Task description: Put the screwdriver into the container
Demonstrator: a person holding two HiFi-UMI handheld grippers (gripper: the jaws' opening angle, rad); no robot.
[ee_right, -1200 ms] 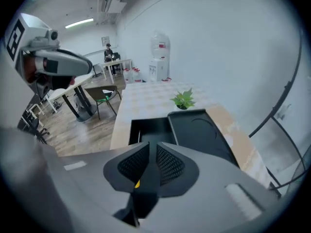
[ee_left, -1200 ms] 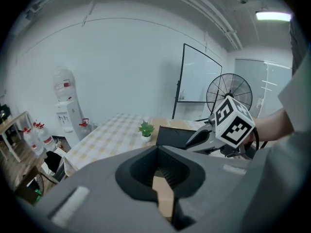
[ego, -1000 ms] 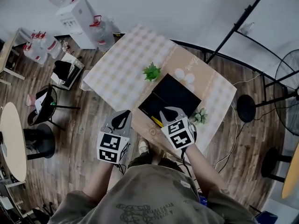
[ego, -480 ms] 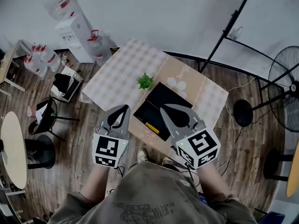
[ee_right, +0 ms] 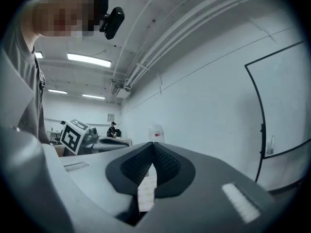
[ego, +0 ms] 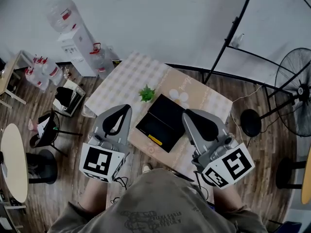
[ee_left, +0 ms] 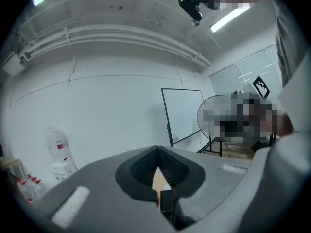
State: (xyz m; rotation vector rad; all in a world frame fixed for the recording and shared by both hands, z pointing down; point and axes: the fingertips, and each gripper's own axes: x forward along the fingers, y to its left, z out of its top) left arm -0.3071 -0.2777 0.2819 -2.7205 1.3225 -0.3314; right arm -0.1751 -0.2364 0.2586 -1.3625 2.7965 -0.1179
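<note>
Table (ego: pixel 124 79): screwdriver (ego: pixel 155 140) along container (ego: pixel 167 116) edge

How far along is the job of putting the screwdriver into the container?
Done, it seems: the yellow-handled screwdriver appears to lie inside the black rectangular container, close to its near edge. In hand: nothing, since the left claw and the right claw are both shut and empty. Left: nothing that shows, though the head view is too small to confirm how the screwdriver sits.
</note>
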